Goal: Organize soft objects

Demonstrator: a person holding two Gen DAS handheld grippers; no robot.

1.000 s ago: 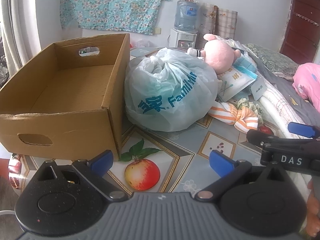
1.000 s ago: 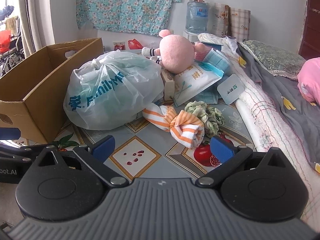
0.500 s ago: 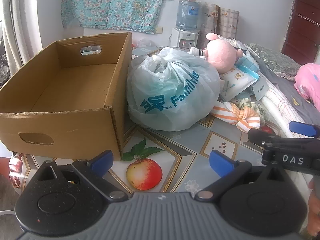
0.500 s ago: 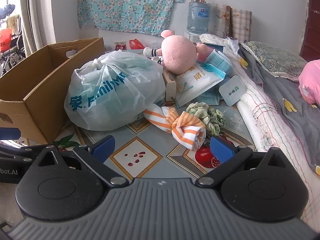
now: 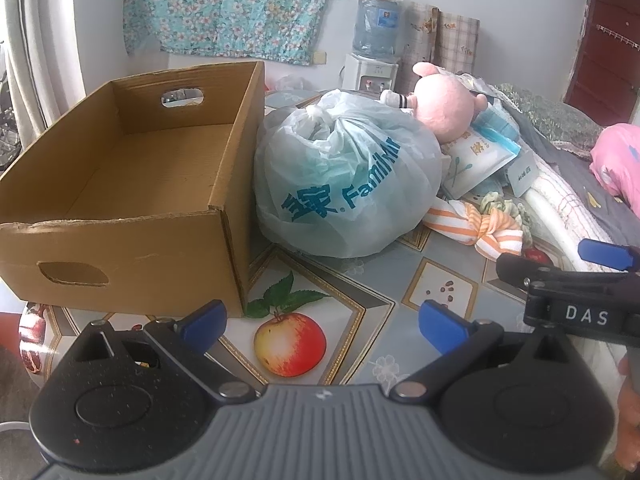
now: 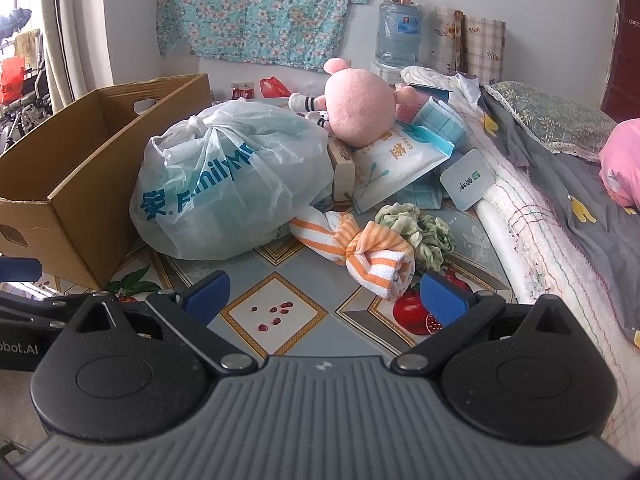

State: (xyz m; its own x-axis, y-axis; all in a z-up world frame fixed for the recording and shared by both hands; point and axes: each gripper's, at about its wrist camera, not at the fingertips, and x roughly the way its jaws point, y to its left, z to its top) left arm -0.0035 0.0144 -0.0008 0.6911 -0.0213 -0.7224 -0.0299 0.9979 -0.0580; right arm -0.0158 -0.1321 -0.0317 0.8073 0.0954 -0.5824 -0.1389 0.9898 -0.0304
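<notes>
An open cardboard box (image 5: 132,216) (image 6: 76,184) with nothing inside stands at the left on a fruit-print tablecloth. Beside it lies a tied pale plastic bag (image 5: 344,180) (image 6: 236,188). An orange-striped knotted towel (image 5: 476,226) (image 6: 360,252), a green scrunched cloth (image 6: 420,228) and a pink plush toy (image 5: 444,108) (image 6: 360,104) lie beyond. My left gripper (image 5: 322,326) is open above the printed apple. My right gripper (image 6: 326,294) is open just short of the striped towel. Neither holds anything.
White-and-blue packets (image 6: 396,164) and a small square pack (image 6: 468,180) lie behind the towel. A bed with a grey quilt (image 6: 560,184) runs along the right. A water dispenser (image 5: 374,40) stands at the back wall. A curtain (image 5: 44,52) hangs left.
Both grippers have crept slightly forward toward the bag and towel; the objects sit a little larger in view. Nothing was picked up or shifted.
</notes>
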